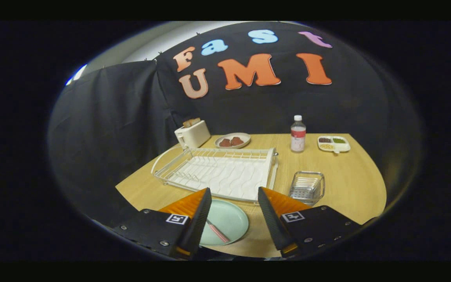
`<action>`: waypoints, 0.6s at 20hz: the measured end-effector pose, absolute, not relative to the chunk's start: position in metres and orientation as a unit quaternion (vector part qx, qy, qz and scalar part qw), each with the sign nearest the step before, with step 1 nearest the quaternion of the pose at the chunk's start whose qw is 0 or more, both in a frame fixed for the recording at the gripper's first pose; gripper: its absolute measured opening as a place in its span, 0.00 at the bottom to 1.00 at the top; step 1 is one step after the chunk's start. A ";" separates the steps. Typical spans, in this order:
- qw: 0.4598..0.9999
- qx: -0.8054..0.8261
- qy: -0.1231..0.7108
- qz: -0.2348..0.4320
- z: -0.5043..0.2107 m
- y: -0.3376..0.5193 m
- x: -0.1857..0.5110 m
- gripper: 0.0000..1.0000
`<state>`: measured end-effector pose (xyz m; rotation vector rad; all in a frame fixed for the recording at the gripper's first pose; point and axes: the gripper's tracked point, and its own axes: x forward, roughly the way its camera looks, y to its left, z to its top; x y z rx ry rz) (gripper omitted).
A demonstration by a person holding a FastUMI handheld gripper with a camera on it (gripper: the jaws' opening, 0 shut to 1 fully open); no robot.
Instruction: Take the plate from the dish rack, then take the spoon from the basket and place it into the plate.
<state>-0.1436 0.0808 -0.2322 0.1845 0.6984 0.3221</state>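
A pale green plate (227, 220) lies on the wooden table (347, 176), in front of the dish rack and below the gap between my fingers. A red-and-white striped spoon (217, 232) rests in the plate, its handle running under the left finger. My gripper (234, 195) hovers above the plate, open, with nothing between its fingers. The white wire dish rack (219, 172) sits just beyond the fingers and holds no dishes. A small clear basket (307, 187) stands to the right of the rack, ahead of the right finger.
At the back of the table stand a cream toaster (192, 133), a plate with brown food (232, 140), a clear bottle with a red label (298, 134) and a white divided tray (333, 143). Black cloth walls close off the left and rear.
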 end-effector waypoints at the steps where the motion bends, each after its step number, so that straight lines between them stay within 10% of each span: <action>1: 0.931 0.085 0.322 0.153 -0.218 0.077 -0.134 0.73; 12: 0.987 0.053 0.128 0.083 -0.057 0.018 -0.056 0.88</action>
